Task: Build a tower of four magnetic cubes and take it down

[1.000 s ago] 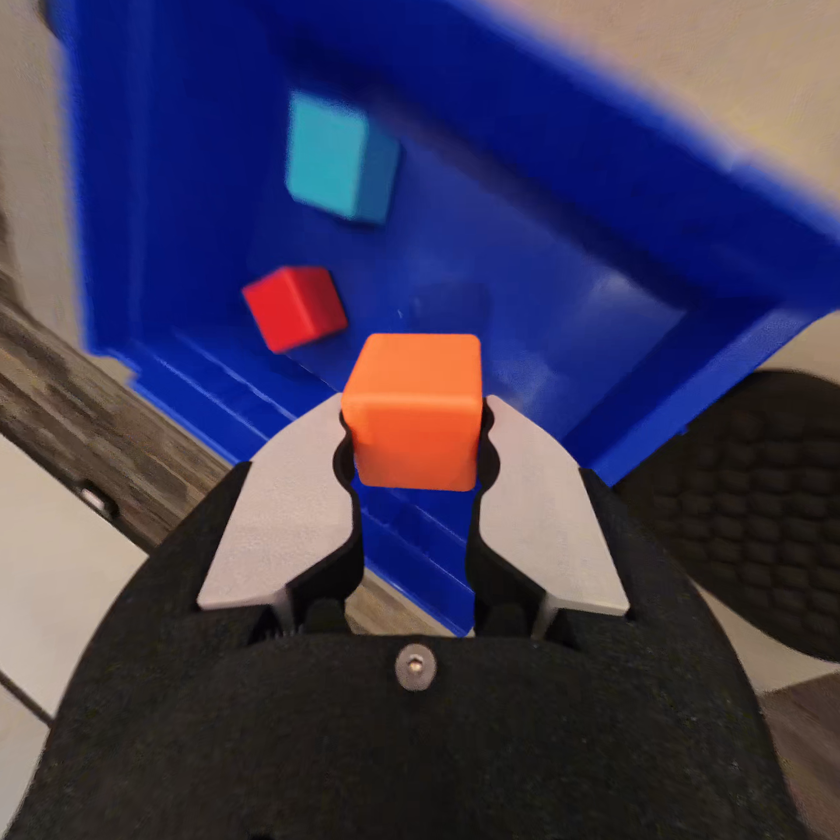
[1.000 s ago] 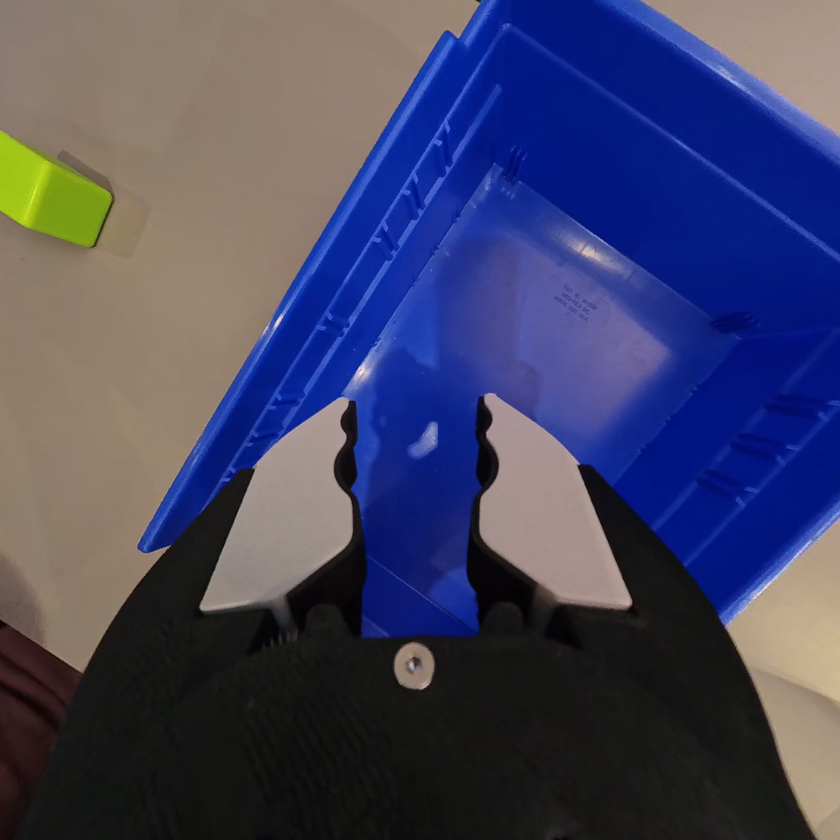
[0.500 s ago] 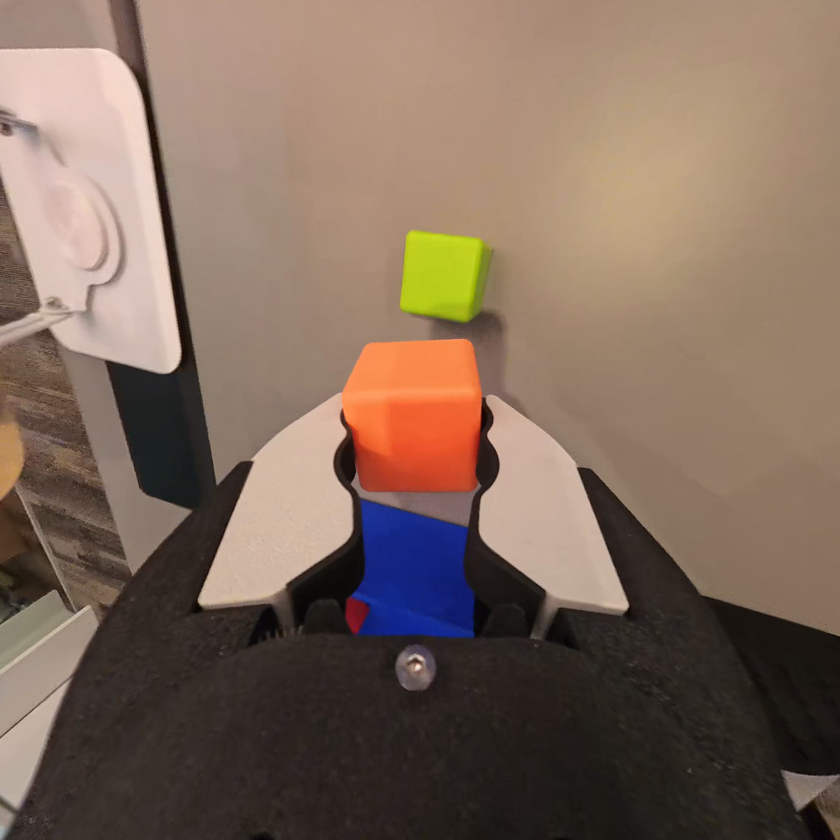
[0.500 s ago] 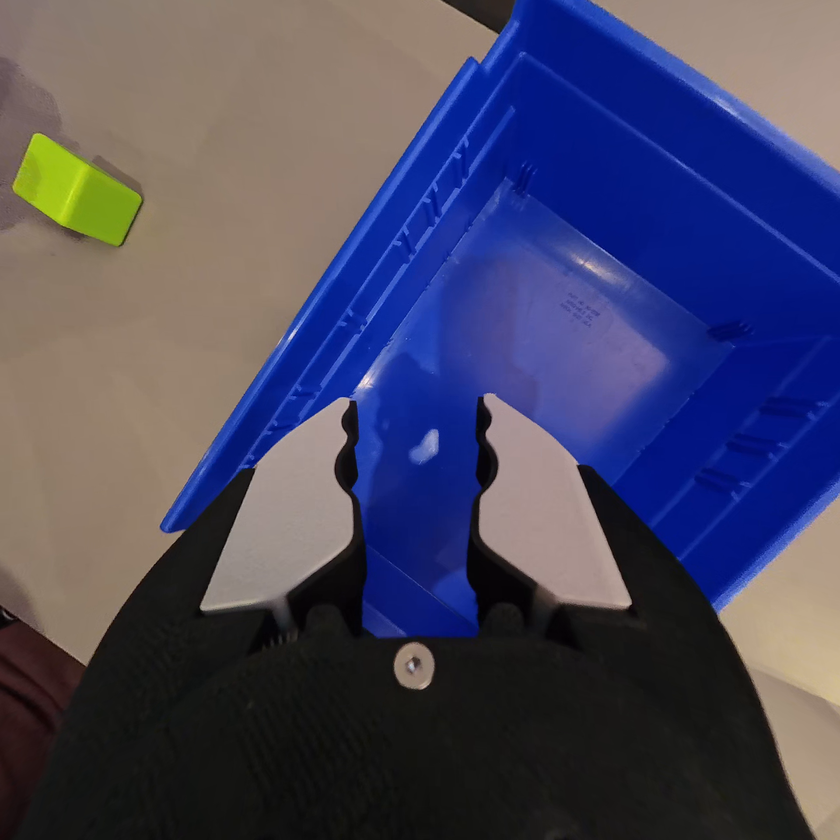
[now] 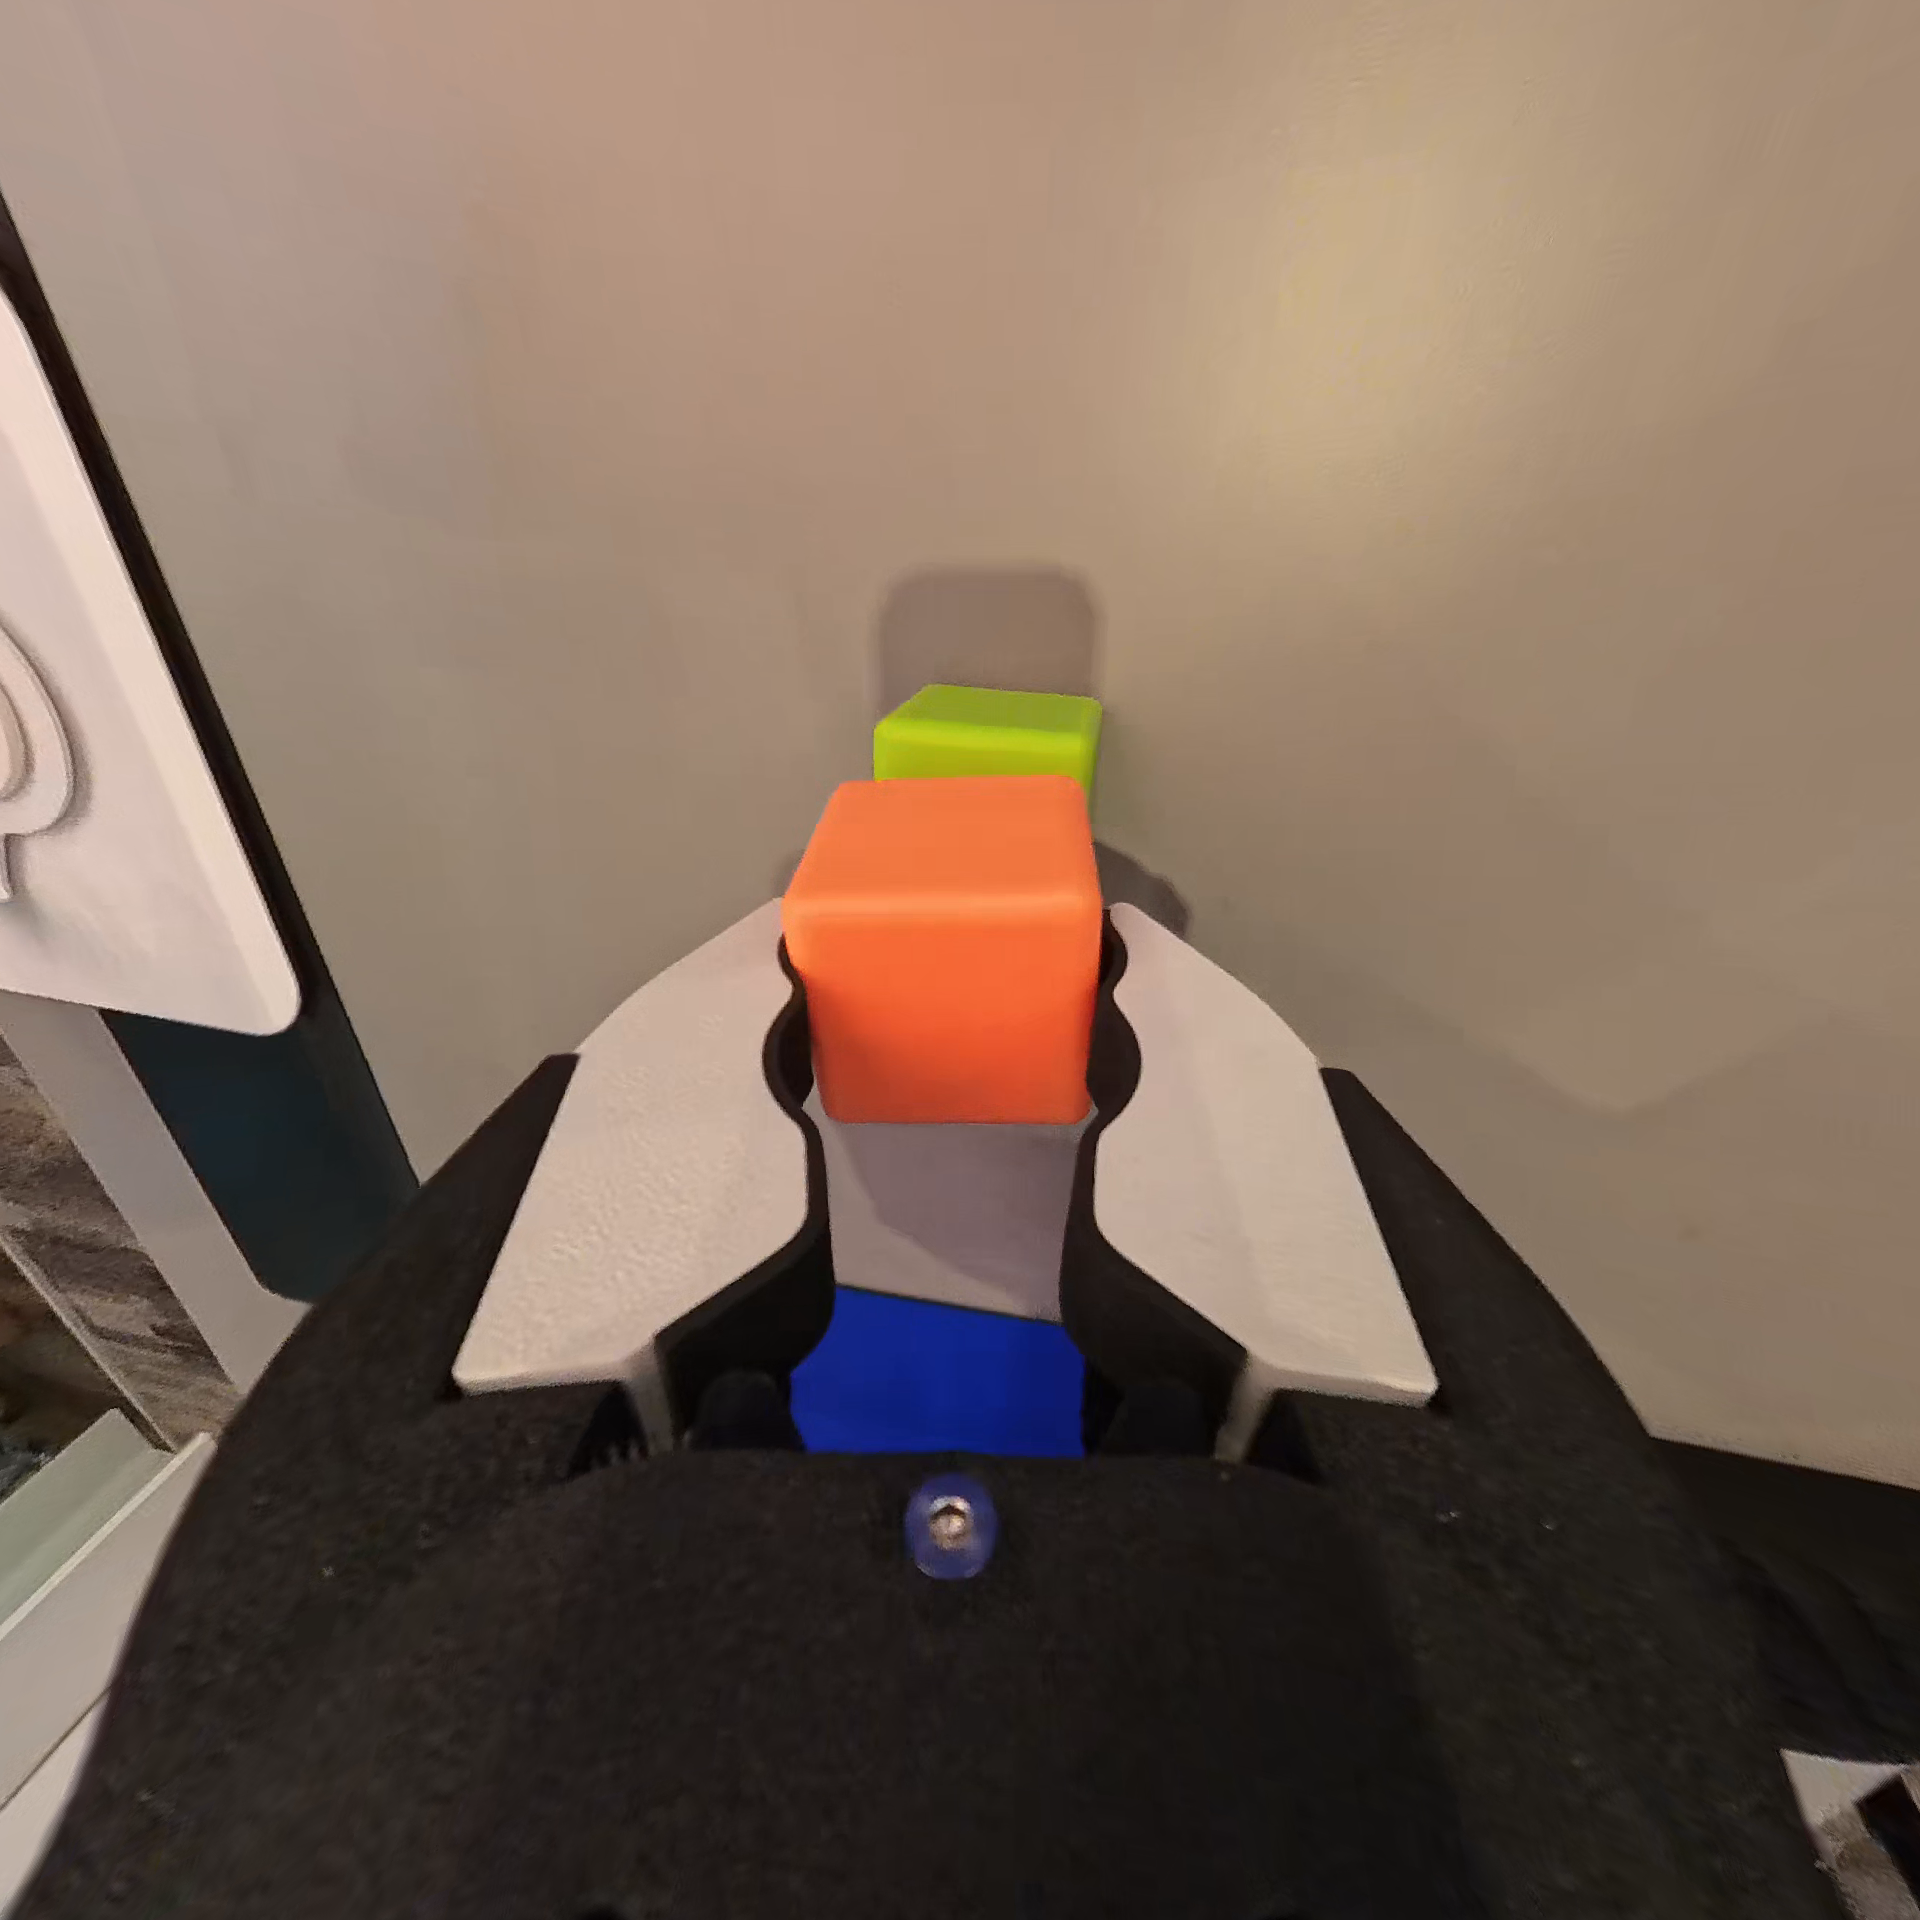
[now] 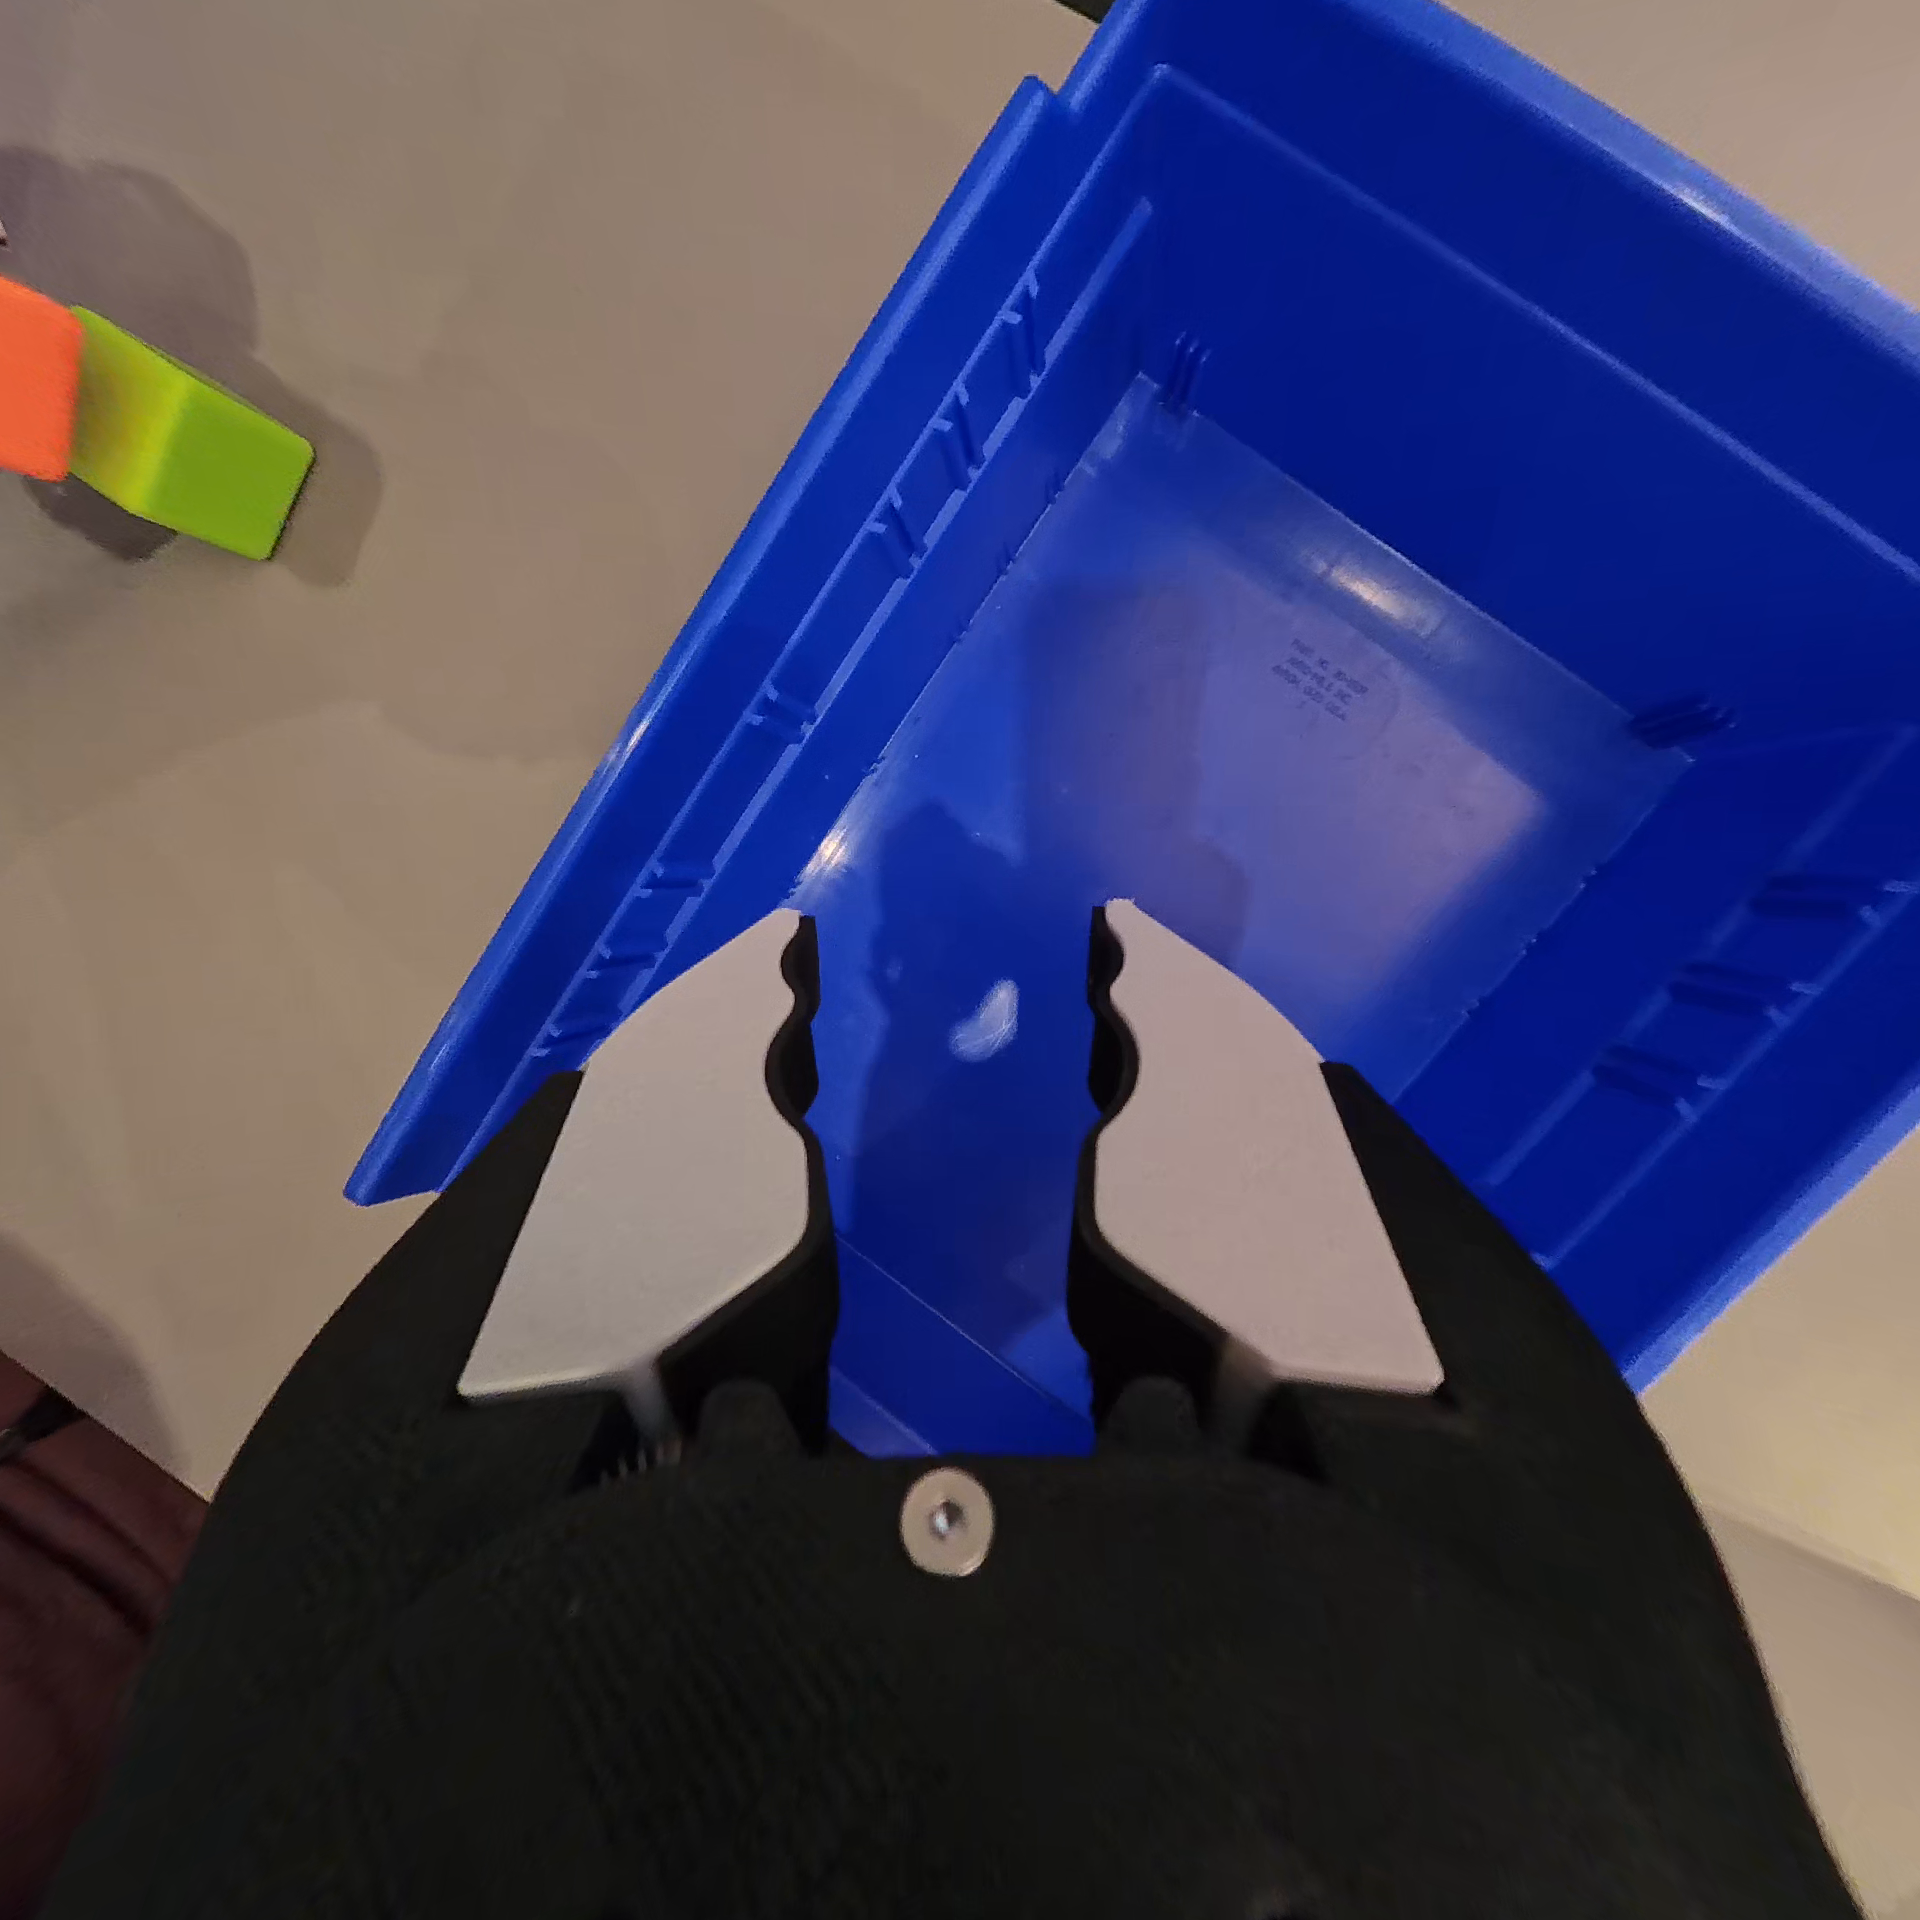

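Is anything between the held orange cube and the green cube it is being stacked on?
Nothing visible. The left gripper holds the orange cube right above the green cube; in the right wrist view they look touching or nearly so.

We have two tools that look the same. Our left gripper [image 5: 943,925] and our right gripper [image 6: 954,920] each have a rough black body, two pale grey fingers [image 5: 665,1174] with wavy black edges, and one small silver screw [image 6: 943,1523].

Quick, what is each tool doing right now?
Left tool: closed on the orange plastic cube.
Right tool: open, holding nothing.
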Motion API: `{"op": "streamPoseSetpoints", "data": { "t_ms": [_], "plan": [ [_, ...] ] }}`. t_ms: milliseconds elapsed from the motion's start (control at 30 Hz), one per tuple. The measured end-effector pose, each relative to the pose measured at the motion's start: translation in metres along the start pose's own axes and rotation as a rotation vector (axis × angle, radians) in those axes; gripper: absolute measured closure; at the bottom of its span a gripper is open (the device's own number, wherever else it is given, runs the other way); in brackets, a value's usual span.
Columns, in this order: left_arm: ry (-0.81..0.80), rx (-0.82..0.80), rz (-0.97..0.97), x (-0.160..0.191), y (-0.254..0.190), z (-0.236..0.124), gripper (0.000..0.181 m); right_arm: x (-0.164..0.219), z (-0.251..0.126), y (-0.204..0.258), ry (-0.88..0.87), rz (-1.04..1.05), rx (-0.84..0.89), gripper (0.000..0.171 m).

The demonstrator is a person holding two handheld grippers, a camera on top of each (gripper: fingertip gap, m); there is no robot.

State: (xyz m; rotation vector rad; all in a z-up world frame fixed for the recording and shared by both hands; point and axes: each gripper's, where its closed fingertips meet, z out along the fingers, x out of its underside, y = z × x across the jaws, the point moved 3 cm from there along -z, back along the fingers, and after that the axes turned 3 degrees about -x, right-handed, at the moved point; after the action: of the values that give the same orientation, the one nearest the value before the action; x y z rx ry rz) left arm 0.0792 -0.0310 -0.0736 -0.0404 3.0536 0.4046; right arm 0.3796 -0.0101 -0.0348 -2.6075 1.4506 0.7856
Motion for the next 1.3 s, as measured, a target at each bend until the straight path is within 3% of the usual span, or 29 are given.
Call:
{"op": "streamPoseSetpoints", "data": {
  "t_ms": [400, 533, 700, 833, 967, 1067, 1200, 1300],
  "plan": [
    [0.004, 0.023, 0.045, -0.008, 0.000, 0.012, 0.131, 0.005, 0.004, -0.003, 0.022, 0.013, -0.013, 0.119],
    [0.008, 0.020, 0.049, -0.007, 0.002, 0.011, 0.121, 0.005, 0.005, -0.003, 0.022, 0.017, -0.015, 0.119],
    [-0.153, -0.031, -0.029, -0.010, 0.012, -0.019, 0.119, 0.001, 0.000, -0.004, -0.015, 0.015, -0.006, 0.120],
    [-0.418, -0.179, -0.169, 0.001, 0.027, -0.076, 0.122, -0.012, -0.016, -0.003, -0.122, -0.004, 0.027, 0.121],
    [-0.678, -0.406, -0.357, 0.044, 0.042, -0.145, 0.123, -0.038, -0.044, 0.010, -0.316, -0.072, 0.048, 0.121],
    [-0.697, -0.583, -0.524, 0.101, 0.049, -0.174, 0.129, -0.057, -0.063, 0.025, -0.473, -0.133, 0.043, 0.121],
    [-0.587, -0.734, -0.693, 0.176, 0.053, -0.167, 0.145, -0.068, -0.070, 0.040, -0.545, -0.160, 0.018, 0.121],
    [-0.506, -0.642, -0.801, 0.208, 0.057, -0.137, 0.134, -0.066, -0.060, 0.038, -0.495, -0.165, 0.053, 0.121]
  ]
}}
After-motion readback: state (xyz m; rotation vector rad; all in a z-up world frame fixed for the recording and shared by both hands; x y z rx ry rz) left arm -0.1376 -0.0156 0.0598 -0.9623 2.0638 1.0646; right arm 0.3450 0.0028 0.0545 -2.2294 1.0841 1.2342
